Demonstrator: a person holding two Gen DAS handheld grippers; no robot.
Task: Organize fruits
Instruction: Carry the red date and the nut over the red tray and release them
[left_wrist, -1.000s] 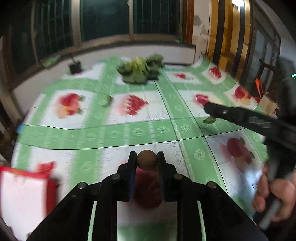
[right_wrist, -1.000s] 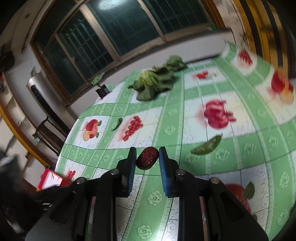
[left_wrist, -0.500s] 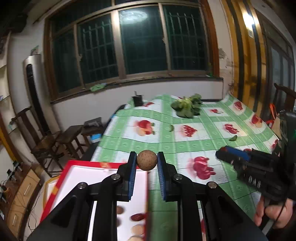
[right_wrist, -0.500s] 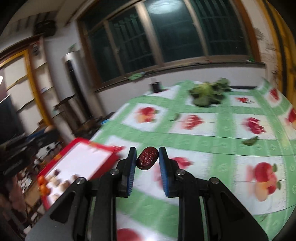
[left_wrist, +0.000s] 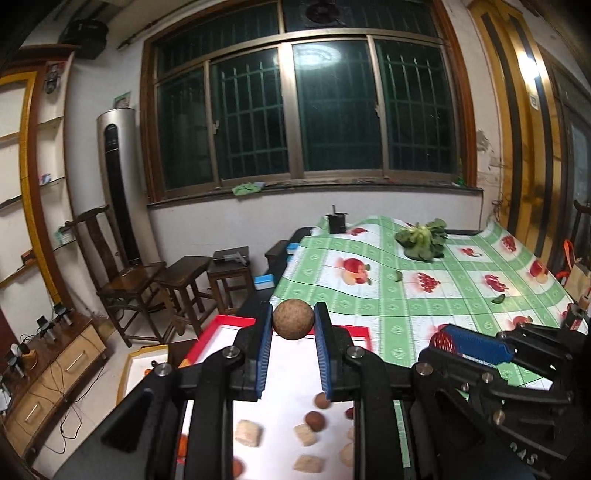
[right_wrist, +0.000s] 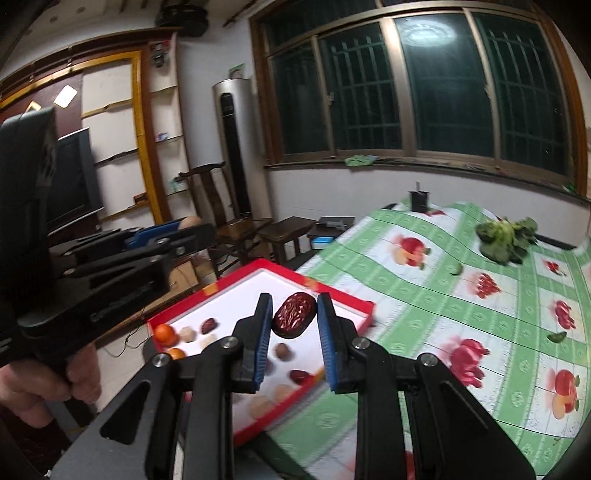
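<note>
Red-rimmed tray holds 2 oranges, dates, pale chunks.

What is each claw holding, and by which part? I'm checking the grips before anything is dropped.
The left claw pinches a round, rough brown fruit across its sides. The right claw pinches a wrinkled dark red date across its sides.

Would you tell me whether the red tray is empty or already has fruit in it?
Not empty. The red tray already holds a scatter of pieces on its white floor, among them an orange, while the right gripper holds a red date.
</note>
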